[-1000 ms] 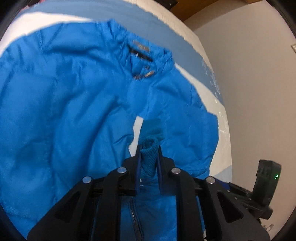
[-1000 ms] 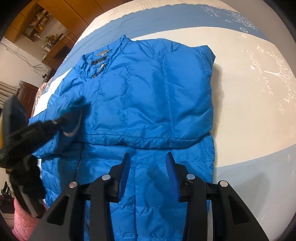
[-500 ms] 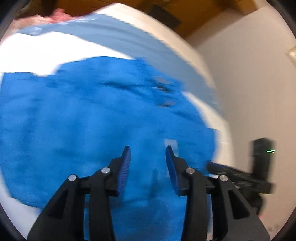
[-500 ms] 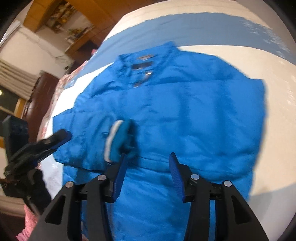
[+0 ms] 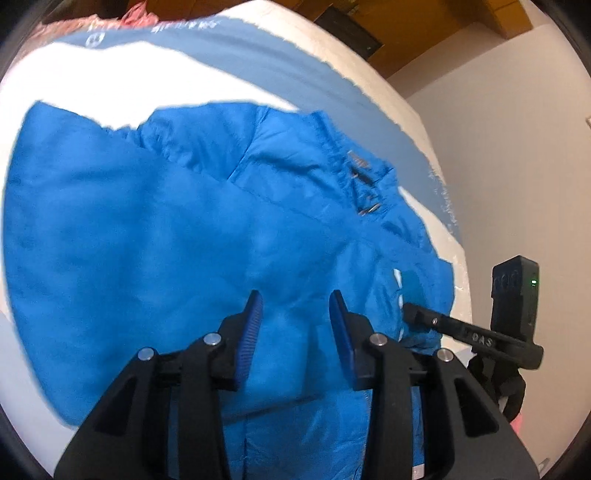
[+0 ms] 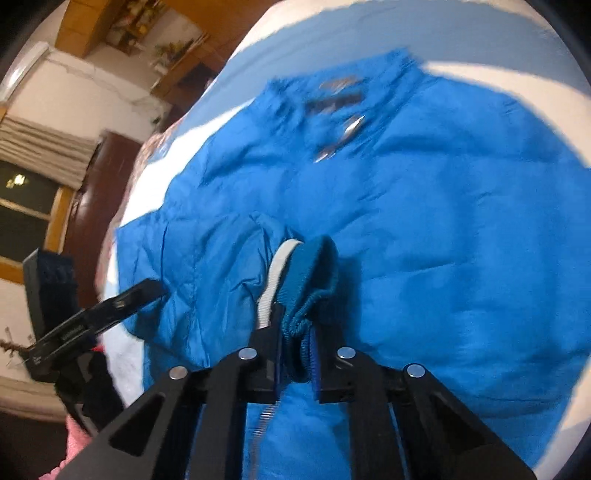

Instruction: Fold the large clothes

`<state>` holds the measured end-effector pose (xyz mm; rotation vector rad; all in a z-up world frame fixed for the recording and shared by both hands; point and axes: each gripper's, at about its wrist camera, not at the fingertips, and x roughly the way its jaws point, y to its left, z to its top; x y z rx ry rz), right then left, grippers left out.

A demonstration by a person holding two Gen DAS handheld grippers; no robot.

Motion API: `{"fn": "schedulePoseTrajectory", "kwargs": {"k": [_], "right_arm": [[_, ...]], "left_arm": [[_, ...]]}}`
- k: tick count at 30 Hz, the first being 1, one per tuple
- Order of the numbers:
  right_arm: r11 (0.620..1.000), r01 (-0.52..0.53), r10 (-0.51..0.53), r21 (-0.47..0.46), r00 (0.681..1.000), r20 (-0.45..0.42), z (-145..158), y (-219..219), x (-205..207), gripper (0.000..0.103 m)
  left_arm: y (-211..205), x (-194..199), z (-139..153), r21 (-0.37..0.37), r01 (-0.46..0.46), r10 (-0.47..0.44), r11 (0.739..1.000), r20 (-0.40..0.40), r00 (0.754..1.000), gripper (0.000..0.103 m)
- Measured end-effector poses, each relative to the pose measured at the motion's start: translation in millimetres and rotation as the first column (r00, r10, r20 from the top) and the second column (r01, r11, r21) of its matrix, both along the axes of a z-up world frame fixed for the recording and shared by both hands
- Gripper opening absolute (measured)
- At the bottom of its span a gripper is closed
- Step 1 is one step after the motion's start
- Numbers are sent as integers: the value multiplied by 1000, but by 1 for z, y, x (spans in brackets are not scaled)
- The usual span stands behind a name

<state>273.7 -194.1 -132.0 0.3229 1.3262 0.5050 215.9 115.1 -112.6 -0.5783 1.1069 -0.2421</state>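
Observation:
A bright blue puffer jacket (image 5: 177, 236) lies front up on a bed, its collar (image 5: 362, 173) toward the far right. Both sleeves are folded across the chest. My left gripper (image 5: 295, 317) hovers open and empty over the jacket's middle. In the right wrist view my right gripper (image 6: 293, 332) is shut on the knit sleeve cuff (image 6: 306, 277) with its white edge, over the jacket (image 6: 443, 240) below the collar (image 6: 340, 99). The right gripper's tip also shows at the cuff (image 5: 412, 284) in the left wrist view.
The bed has a white and blue cover (image 5: 110, 77). A pale wall (image 5: 517, 147) stands right of the bed. Pink fabric (image 5: 136, 14) lies at the far edge. A dark wooden cabinet (image 6: 96, 192) and a window (image 6: 22, 206) are to the left. The left gripper's body (image 6: 74, 325) shows at left.
My left gripper let go of the sleeve cuff and opened, then swung left over the jacket. My right gripper moved to the cuff and shut on it.

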Motion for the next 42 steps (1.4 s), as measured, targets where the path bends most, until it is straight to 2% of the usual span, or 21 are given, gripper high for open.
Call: {"fn": "schedulePoseTrajectory", "kwargs": {"k": [5,9,13,17,20,22,25,28,30,33,35,37,39,42], "right_arm": [[979,167,-159,-116,985,70,18,-68,6,11],[950,280,-274,-139,960,64,19,-126,0,11],[936,315,-313,-159,949,38,8,-151,-5,11],[937,303,-306,-176,952,12,-9,-147,-5,11],[937,298,-302,-182,953,4,-13,-142,-3,14],[929,318,-319,-189,948,26,-2,-142,-5,19],[917,343,-319,-204,937,143,30,-139,-12,21],[948,282,-258,-146,952,166,47,-120,-11,22],[959,235,-211,-157,965,154,40,-100,-3,22],[950,221,-199,-219,973,118,16,-85,10,22],[939,230,-210,-257,972,103,-5,-86,17,21],[943,244,-227,-225,969,101,-19,-88,21,20],[944,245,-226,-222,968,104,-21,-87,22,20],[945,233,-213,-230,971,105,-11,-88,17,21]], "left_arm": [[-5,5,17,76,19,-23,997,56,998,36],[-11,17,10,105,21,-25,994,39,999,36],[-16,31,-9,170,23,-22,985,-6,1000,35],[-11,39,-32,143,22,-14,989,-57,998,35],[-8,40,-29,142,19,-10,990,-67,998,35],[-9,38,-17,170,21,-12,985,-57,998,35],[-19,37,7,216,40,-43,976,9,999,37],[-39,50,10,270,69,-76,960,18,997,37],[-51,60,2,301,88,-92,950,1,996,37],[-55,70,-14,322,91,-85,942,-35,996,36],[-50,75,-24,293,86,-78,952,-41,996,34],[-42,79,-28,242,61,-53,968,-41,998,32],[-36,82,-28,213,43,-33,976,-53,998,31],[-37,74,-15,238,42,-29,970,-60,998,32]]}}
